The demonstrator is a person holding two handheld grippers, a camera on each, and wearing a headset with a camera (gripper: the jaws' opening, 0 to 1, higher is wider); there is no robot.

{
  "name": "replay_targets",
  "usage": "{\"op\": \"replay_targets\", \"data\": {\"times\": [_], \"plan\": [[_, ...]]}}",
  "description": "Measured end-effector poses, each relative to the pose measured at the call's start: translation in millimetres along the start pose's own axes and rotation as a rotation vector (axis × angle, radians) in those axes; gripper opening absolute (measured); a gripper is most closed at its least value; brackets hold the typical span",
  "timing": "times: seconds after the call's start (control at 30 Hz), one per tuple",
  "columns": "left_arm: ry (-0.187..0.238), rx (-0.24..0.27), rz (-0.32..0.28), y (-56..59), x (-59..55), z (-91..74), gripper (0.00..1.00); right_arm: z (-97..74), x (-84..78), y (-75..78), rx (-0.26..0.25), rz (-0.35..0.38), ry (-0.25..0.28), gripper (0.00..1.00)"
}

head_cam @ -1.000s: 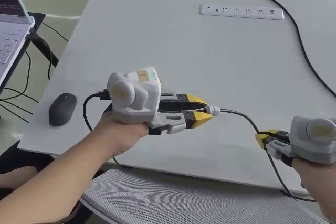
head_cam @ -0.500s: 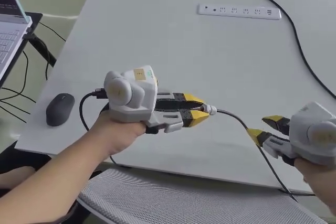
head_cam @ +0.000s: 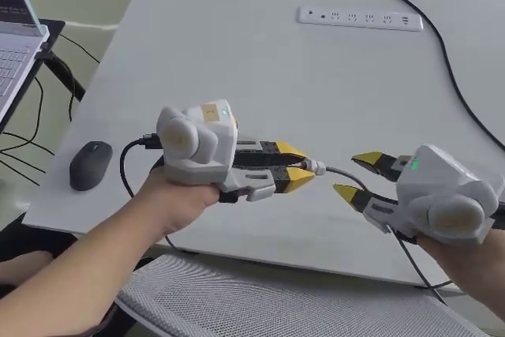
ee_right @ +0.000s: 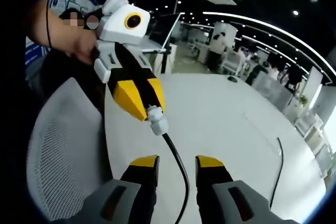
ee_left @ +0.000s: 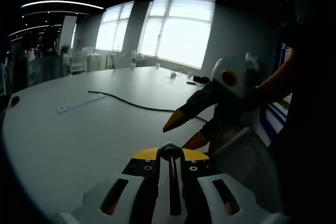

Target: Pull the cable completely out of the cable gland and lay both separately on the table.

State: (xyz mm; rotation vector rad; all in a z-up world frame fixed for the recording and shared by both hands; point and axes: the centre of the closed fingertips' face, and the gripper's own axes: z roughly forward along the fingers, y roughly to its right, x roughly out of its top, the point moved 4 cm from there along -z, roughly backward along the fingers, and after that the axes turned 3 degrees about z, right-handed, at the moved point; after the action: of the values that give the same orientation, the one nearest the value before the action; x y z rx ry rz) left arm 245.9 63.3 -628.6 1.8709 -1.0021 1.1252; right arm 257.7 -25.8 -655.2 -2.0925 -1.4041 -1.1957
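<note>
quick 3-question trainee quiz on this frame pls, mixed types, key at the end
1. True or false: the right gripper is shut on the cable.
2. What grips the cable gland? A: left gripper. B: right gripper. C: neither.
3. Name the long white item lying at the far side of the table.

Key:
1. False. Its jaws stand open on either side of the cable.
2. A
3. The power strip.
</note>
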Motion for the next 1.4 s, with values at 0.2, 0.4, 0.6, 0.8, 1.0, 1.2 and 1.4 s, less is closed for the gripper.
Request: {"op": "replay_targets", "data": {"times": [0.2, 0.4, 0.6, 0.8, 1.0, 1.2, 1.4], "plan": [[-0.008, -0.008, -0.001, -1.7, -3.9, 1.3, 0.15, 8.1, 6.4, -5.9, 0.021, -0.087, -0.013, 0.16], [-0.014, -0.010, 0.000, -1.3, -4.3, 1.4, 0.15, 12.1, 6.2, -12.9, 0.036, -0.158, -0.025, 0.12], [-0.018, -0.015, 0.001, 0.5, -3.2, 2.5, 0.15, 10.8, 7.6, -12.0, 0.035, -0.179, -0.020, 0.08], [-0.018, -0.021, 0.002, -0.3, -2.0, 3.9, 0.15, 10.9, 9.0, -10.6, 0.037, -0.188, -0.007, 0.03], [-0.016, -0.021, -0.003, 0.0, -2.9, 4.2, 0.15, 12.4, 8.5, -10.8, 0.039, -0.195, -0.013, 0.01], [-0.020, -0.022, -0.002, 0.0, -3.6, 4.1, 0.15, 12.8, 7.6, -12.0, 0.034, -0.191, -0.007, 0.00], [-0.011, -0.023, -0.002, 0.0, -1.2, 4.7, 0.15, 11.7, 1.1, -3.8, 0.019, -0.159, -0.027, 0.00]]}}
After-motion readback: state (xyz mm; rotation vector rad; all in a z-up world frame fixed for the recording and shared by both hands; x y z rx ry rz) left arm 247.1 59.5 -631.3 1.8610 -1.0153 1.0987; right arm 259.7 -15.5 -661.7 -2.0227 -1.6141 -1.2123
